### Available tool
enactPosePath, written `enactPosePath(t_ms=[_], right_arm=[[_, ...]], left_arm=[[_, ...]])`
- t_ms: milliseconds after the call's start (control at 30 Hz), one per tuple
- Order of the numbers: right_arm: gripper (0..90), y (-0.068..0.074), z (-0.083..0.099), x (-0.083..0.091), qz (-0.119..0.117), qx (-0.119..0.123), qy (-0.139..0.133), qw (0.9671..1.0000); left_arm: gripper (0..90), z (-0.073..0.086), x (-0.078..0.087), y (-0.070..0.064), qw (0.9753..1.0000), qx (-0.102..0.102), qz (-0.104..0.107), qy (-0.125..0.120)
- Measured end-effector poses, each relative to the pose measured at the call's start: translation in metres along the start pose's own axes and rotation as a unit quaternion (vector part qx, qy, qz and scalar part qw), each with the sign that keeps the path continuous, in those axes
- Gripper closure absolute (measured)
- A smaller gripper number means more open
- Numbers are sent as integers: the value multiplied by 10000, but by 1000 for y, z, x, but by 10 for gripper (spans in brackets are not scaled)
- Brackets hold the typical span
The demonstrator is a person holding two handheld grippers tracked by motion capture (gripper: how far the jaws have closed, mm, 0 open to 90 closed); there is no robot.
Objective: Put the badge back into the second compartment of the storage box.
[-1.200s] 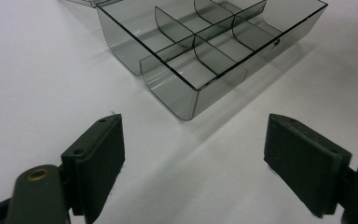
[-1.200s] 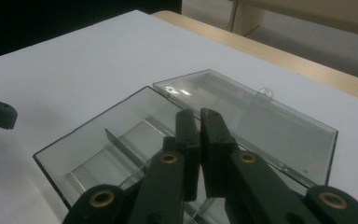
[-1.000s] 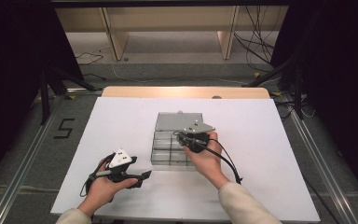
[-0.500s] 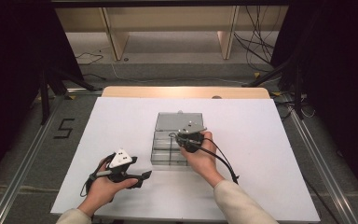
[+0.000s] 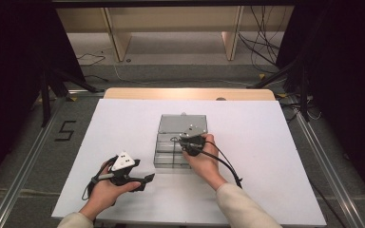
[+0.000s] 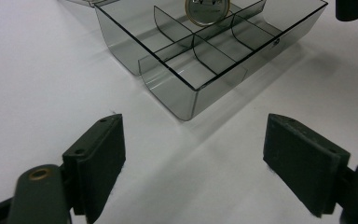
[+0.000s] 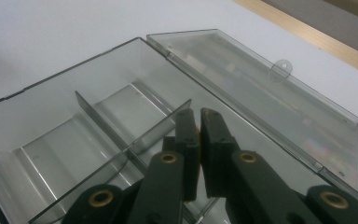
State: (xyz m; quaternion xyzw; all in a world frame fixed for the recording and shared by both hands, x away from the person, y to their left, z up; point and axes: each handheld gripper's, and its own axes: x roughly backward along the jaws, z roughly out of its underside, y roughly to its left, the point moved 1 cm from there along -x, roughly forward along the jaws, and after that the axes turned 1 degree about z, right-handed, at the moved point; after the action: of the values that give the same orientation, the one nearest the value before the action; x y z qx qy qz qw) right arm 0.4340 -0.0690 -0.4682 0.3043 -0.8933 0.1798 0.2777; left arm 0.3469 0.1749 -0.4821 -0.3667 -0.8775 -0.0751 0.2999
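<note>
smoky plastic box — gold-rimmed disc inside

Over the last second the right gripper has moved a little toward the person's left over the clear compartment box, carrying the round gold-rimmed disc clamped in its jaws.
</note>
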Motion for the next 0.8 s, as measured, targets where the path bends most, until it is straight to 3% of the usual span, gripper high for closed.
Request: enactPosePath(t_ms=[533, 633, 800], right_arm=[[852, 4, 2, -3, -35, 151, 145, 9998], [786, 7, 2, -3, -181, 190, 172, 9995], [625, 2, -3, 2, -284, -66, 12, 9996]], left_arm=[[206, 0, -1, 0, 10000, 12, 4, -12], [206, 0, 0, 0, 10000, 2, 6, 7], [207, 0, 0, 0, 10000, 13, 0, -6]])
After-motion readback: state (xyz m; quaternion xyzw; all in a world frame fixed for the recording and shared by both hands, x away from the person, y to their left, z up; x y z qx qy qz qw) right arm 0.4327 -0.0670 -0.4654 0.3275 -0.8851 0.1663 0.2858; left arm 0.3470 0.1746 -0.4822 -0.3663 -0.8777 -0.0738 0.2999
